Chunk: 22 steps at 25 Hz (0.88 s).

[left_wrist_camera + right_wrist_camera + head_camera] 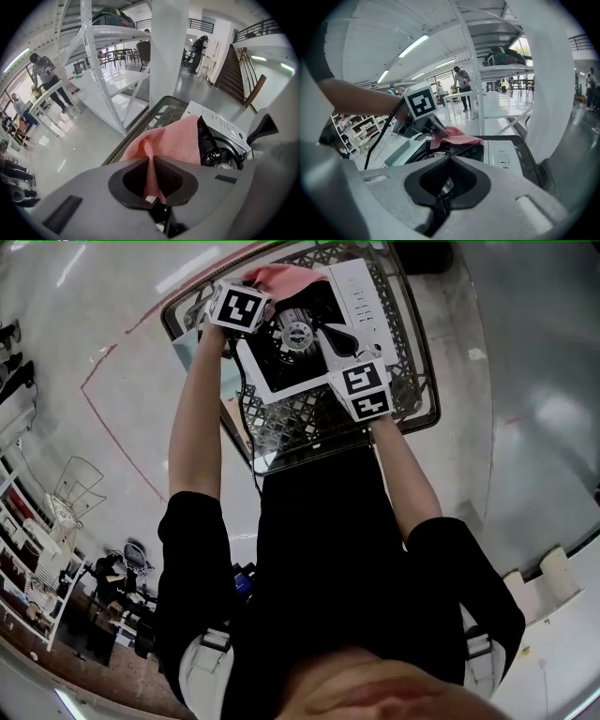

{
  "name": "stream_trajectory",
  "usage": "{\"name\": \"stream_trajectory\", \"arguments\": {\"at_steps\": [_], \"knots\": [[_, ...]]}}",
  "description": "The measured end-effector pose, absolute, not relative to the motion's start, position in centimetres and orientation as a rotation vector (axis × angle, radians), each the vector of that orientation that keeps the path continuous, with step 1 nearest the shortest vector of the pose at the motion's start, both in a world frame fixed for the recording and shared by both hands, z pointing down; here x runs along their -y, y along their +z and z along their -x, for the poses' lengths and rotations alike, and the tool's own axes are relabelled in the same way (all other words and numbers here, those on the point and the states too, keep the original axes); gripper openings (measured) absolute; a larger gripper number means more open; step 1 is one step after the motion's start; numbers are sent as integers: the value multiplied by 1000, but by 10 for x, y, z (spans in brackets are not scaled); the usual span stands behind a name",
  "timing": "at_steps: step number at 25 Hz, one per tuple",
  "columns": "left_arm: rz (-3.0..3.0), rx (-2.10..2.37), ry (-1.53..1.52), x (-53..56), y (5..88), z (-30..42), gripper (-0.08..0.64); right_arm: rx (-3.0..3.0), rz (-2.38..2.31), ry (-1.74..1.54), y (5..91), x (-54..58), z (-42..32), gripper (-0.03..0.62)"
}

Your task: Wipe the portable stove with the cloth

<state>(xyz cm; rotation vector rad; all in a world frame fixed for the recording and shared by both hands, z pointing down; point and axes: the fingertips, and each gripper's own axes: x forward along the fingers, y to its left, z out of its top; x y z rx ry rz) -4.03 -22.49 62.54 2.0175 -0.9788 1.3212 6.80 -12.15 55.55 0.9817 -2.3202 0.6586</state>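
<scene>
Head view, nearest: a black shirt [319, 549] fills the lower frame; two bare forearms reach away to a dark lattice-top table [417, 381].
Right gripper: the right gripper [333, 338] lies over the near right part of the portable stove [366, 296], just beside the round burner [295, 334]. I cannot tell whether it touches.
Right jaws, right gripper view: the right gripper [449, 173] has its jaws pressed together with nothing between them; only stove metal shows beyond the tips.
Left gripper: the left gripper [255, 285] is at the stove's far left corner and points steeply down.
Left jaws, left gripper view: the left gripper [151, 168] is clamped on a thin fold of the pink cloth [176, 140], which runs up between the pads.
Cloth position: the cloth [281, 277] is draped over the stove's far edge, covering part of the black burner well. In the right gripper view it [457, 137] hangs from the left gripper [439, 131] onto the stove top.
Stove: a white body with a printed panel [504, 157], sitting on the table askew to its edges. Its burner [225, 159] is partly uncovered beside the cloth.
Table rim: ribbed edge [140, 136], with glossy grey floor below.
Background: white pillar [168, 51], white shelving [101, 61], staircase [243, 70] and several people standing far off.
</scene>
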Motion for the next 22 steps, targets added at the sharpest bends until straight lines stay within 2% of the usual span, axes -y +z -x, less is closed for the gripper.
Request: {"name": "stream_trajectory", "arguments": {"at_steps": [22], "knots": [[-1845, 1258, 1104, 197, 625, 133, 18, 2328, -913, 614, 557, 118, -43, 3]]}}
